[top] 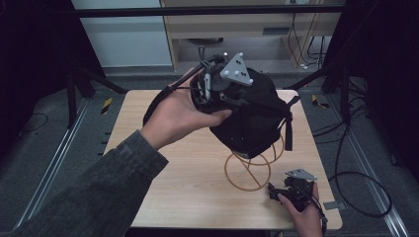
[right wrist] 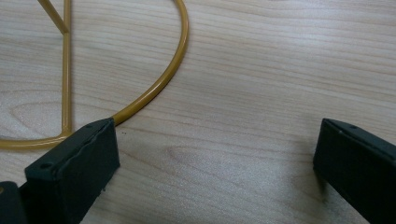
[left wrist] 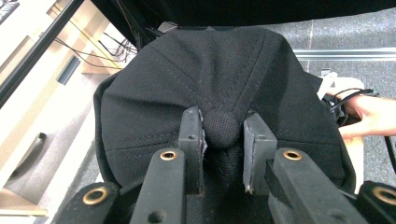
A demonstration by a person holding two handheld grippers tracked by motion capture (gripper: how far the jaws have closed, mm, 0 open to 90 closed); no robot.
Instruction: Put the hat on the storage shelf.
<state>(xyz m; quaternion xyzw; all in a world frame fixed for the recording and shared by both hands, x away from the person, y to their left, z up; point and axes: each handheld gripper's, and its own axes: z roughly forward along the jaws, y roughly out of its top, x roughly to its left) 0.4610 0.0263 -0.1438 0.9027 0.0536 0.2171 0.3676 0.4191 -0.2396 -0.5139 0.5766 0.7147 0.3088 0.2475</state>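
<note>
A black cap [top: 252,118] hangs over a gold wire stand [top: 247,170] on the wooden table [top: 173,173]. My left gripper [top: 223,98] is at the cap's upper left side, held in a hand. In the left gripper view my left gripper [left wrist: 223,127] is shut on the round top button [left wrist: 220,135] of the cap [left wrist: 210,70]. My right gripper [top: 276,190] rests low at the table's front right, just right of the stand's base ring. Its jaws stand wide open on bare wood, and my right gripper [right wrist: 215,135] has the gold ring [right wrist: 159,84] passing by its left jaw.
The cap's strap [top: 288,131] dangles on the right side. Black cables [top: 365,192] and metal rails [top: 54,158] lie on the floor around the table. A pale cabinet [top: 247,29] stands behind. The right hand [left wrist: 373,114] appears past the cap in the left gripper view.
</note>
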